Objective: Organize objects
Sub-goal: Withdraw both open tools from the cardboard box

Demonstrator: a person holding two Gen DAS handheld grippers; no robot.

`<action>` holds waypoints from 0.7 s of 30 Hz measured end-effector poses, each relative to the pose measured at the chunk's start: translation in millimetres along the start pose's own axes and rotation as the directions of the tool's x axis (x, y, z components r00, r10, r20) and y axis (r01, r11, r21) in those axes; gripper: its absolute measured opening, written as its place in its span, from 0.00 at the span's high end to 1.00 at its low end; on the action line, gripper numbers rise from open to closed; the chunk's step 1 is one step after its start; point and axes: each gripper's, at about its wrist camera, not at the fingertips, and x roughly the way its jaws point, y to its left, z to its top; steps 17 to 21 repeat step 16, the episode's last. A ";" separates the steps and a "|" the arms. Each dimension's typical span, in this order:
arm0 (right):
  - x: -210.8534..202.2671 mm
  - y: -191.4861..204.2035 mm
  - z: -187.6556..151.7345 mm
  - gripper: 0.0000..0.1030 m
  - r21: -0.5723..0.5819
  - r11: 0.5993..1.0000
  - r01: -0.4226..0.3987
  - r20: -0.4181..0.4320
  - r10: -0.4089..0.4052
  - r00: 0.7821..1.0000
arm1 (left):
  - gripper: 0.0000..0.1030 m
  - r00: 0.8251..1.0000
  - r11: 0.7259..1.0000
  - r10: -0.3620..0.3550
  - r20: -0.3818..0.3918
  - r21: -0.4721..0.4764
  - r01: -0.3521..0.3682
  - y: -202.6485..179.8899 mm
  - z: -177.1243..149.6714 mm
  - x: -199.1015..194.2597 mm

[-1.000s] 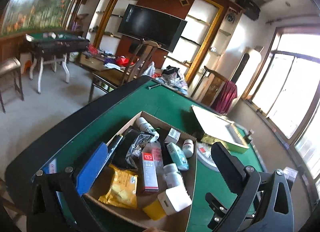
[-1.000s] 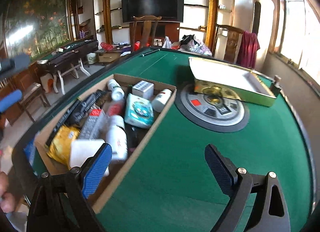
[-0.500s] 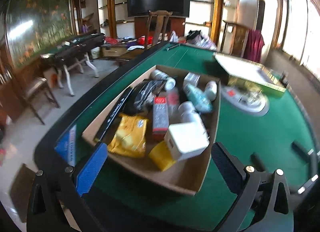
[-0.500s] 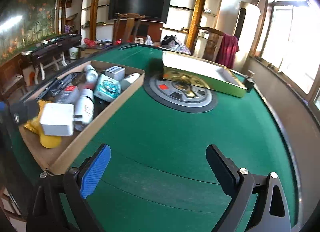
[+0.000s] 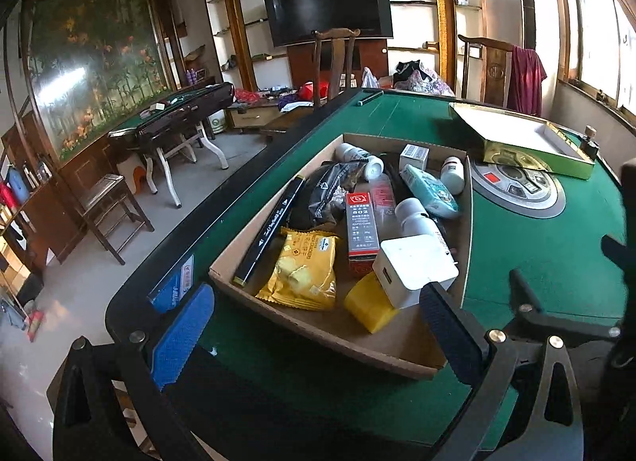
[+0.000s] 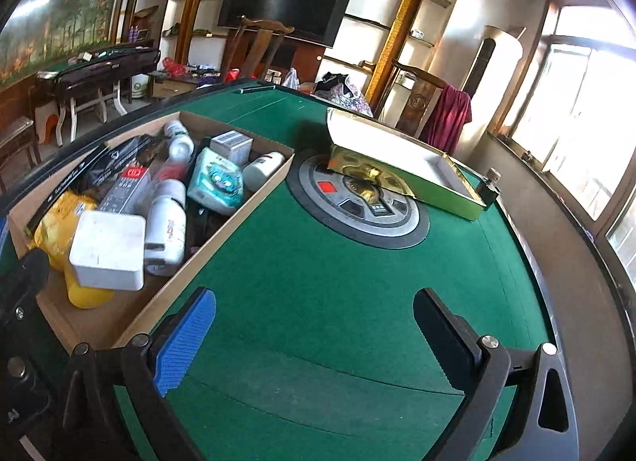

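Cardboard box (image 5: 278, 218), cluttered; white adapter (image 5: 415, 268) topmost. Left claw (image 5: 314, 335), right claw (image 6: 314, 333): released, empty. Approach adapter squarely from above.

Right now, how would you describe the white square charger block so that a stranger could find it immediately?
Start at the long brown cardboard box on the green felt table. At the box's near end, the white square charger block rests partly on a yellow plastic piece, beside a yellow snack packet. It is the only flat-sided white cube; the other white items are round bottles.
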 end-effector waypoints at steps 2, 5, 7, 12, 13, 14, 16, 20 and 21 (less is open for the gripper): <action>0.0 2.1 -0.4 0.01 -0.001 1.000 0.001 -0.004 -0.001 1.000 | 0.00 1.000 1.000 -0.013 -0.002 -0.002 0.013 -0.3 -0.8 -1.4; 0.2 2.7 -0.2 0.01 -0.002 1.000 0.004 -0.010 -0.004 1.000 | 0.00 1.000 1.000 -0.016 -0.006 -0.007 0.016 -3.1 -0.3 -0.8; 0.5 2.0 -1.0 0.01 0.000 1.000 0.003 -0.014 -0.003 1.000 | 0.00 0.999 1.000 -0.028 -0.021 -0.014 0.028 -3.2 -0.8 0.6; 2.0 4.6 -1.2 0.01 -0.001 1.000 -0.002 -0.026 0.002 1.000 | 0.00 0.998 0.999 -0.042 -0.048 -0.028 0.040 -1.8 -2.3 4.1; 1.5 4.3 -1.6 0.01 0.001 1.000 -0.007 -0.025 0.007 1.000 | 0.00 0.998 0.999 -0.046 -0.053 -0.031 0.044 -1.5 -2.3 4.7; 1.5 4.3 -1.4 0.01 0.002 1.000 -0.007 -0.025 0.008 1.000 | 0.00 0.997 0.998 -0.049 -0.057 -0.032 0.047 -1.4 -2.4 5.2; 1.7 4.4 -1.3 0.01 0.003 1.000 -0.009 -0.027 0.009 1.000 | 0.00 0.996 0.998 -0.054 -0.066 -0.037 0.051 -1.5 -2.6 6.7; 1.7 4.4 -1.3 0.01 0.003 1.000 -0.009 -0.027 0.009 1.000 | 0.00 0.996 0.998 -0.054 -0.066 -0.037 0.051 -1.5 -2.6 6.7; 1.7 4.4 -1.3 0.01 0.003 1.000 -0.009 -0.027 0.009 1.000 | 0.00 0.996 0.998 -0.054 -0.066 -0.037 0.051 -1.5 -2.6 6.7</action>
